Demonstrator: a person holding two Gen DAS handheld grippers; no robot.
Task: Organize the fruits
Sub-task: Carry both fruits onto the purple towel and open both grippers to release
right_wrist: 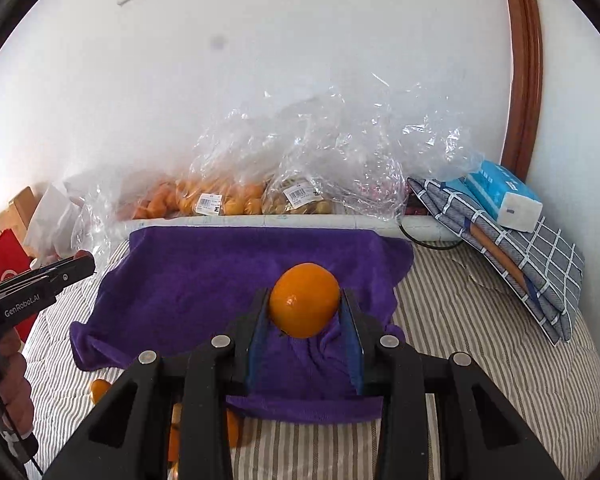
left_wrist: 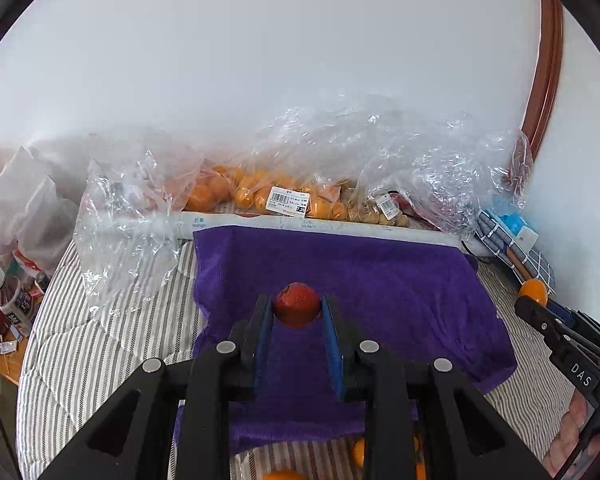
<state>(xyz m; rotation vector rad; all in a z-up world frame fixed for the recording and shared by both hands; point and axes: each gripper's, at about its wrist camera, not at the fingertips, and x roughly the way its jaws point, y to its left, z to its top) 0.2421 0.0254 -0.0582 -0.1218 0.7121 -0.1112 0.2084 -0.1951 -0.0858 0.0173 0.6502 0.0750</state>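
My left gripper (left_wrist: pixel 297 305) is shut on a small dark red fruit (left_wrist: pixel 296 304) and holds it above the purple towel (left_wrist: pixel 380 280). My right gripper (right_wrist: pixel 305 307) is shut on an orange (right_wrist: pixel 305 305) over the near right part of the purple towel (right_wrist: pixel 204 276). The right gripper also shows at the right edge of the left wrist view (left_wrist: pixel 534 300) with the orange (left_wrist: pixel 533 290). The left gripper shows at the left of the right wrist view (right_wrist: pixel 80 264). Loose oranges (right_wrist: pixel 99 389) lie on the striped bedding near the towel's front edge.
Clear plastic bags of oranges (left_wrist: pixel 252 192) and small pale fruits (left_wrist: pixel 380 212) lie along the wall behind the towel. A folded checked cloth (right_wrist: pixel 520 248) with a blue tissue pack (right_wrist: pixel 504 196) sits at the right. Bottles (left_wrist: pixel 12 300) and bags stand at the left.
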